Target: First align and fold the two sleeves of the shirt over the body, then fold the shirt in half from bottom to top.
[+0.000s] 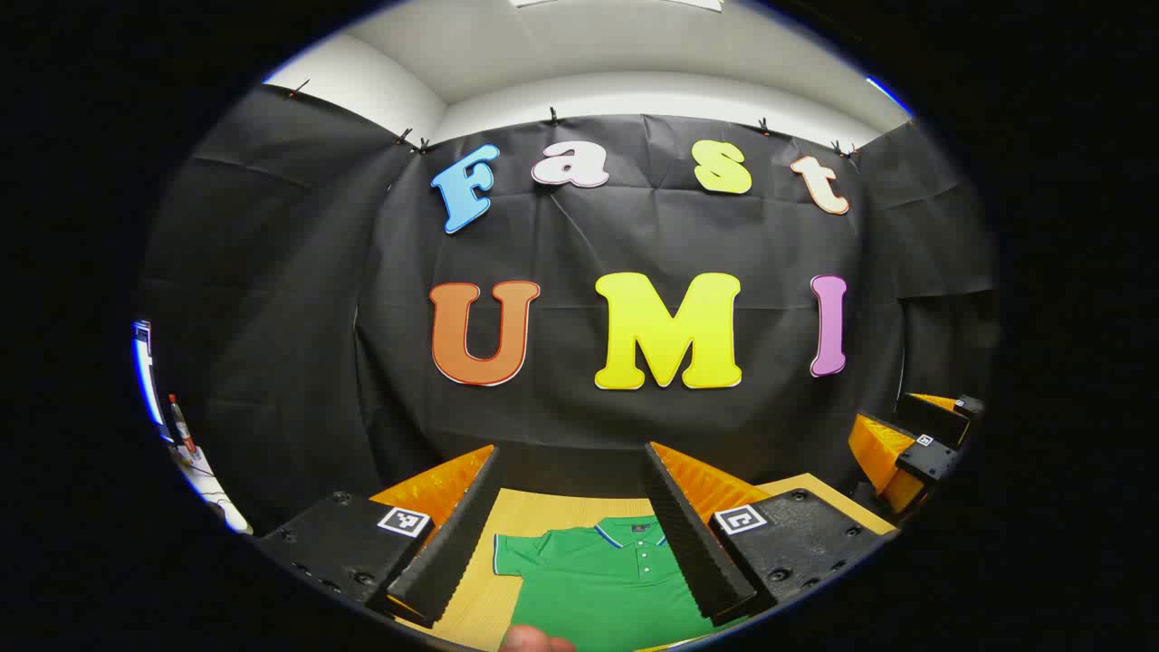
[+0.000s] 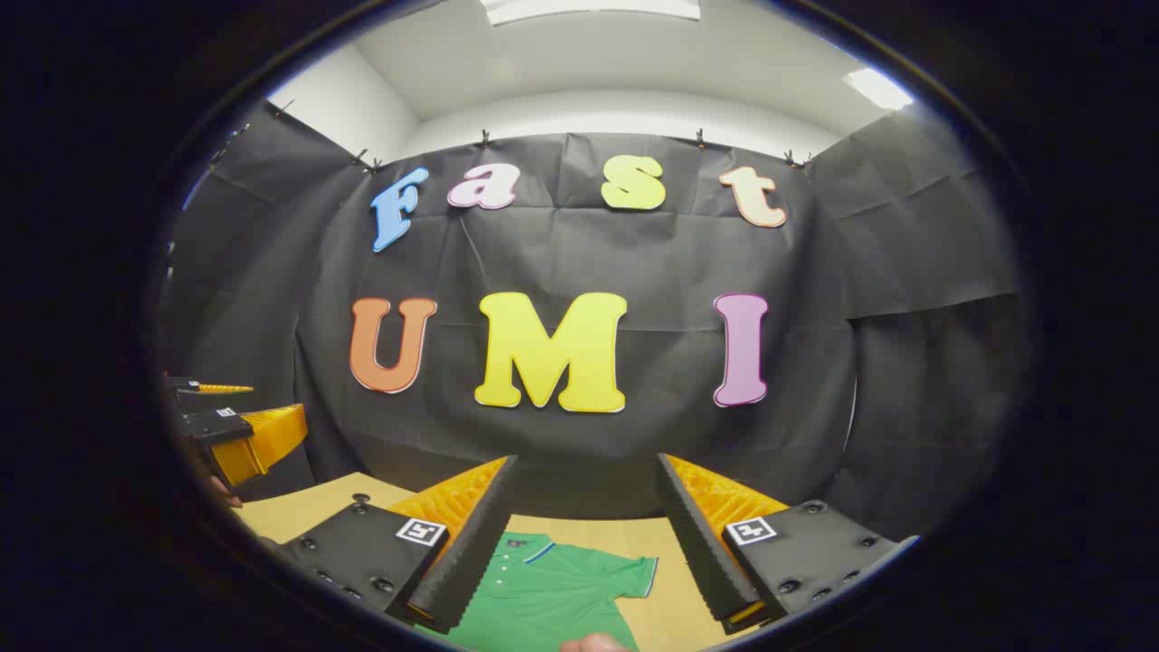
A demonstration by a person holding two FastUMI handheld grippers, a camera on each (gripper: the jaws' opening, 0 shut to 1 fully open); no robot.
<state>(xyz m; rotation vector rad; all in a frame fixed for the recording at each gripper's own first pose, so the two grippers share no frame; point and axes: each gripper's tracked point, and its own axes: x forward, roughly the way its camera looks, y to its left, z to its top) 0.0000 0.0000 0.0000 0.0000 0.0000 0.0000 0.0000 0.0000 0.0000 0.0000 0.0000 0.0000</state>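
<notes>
A green polo shirt (image 1: pixel 602 580) lies flat on the wooden table (image 1: pixel 534 512), collar toward the far wall, short sleeves spread out. In the left gripper view my left gripper (image 1: pixel 575 521) stands open above the shirt's collar and left sleeve, nothing between its fingers. The right gripper view has the shirt (image 2: pixel 543 593) with its right sleeve out to the side, and my right gripper (image 2: pixel 584 530) open above it, holding nothing. The other gripper (image 1: pixel 914 448) is at the far right of the left gripper view, and at the far left (image 2: pixel 226 426) of the right gripper view.
The black cloth wall (image 1: pixel 634 426) closes the table's far side. Bare table (image 2: pixel 661 598) lies beside the right sleeve. A fingertip (image 1: pixel 534 641) pokes in at the bottom edge of the left gripper view, another (image 2: pixel 593 644) in the right gripper view.
</notes>
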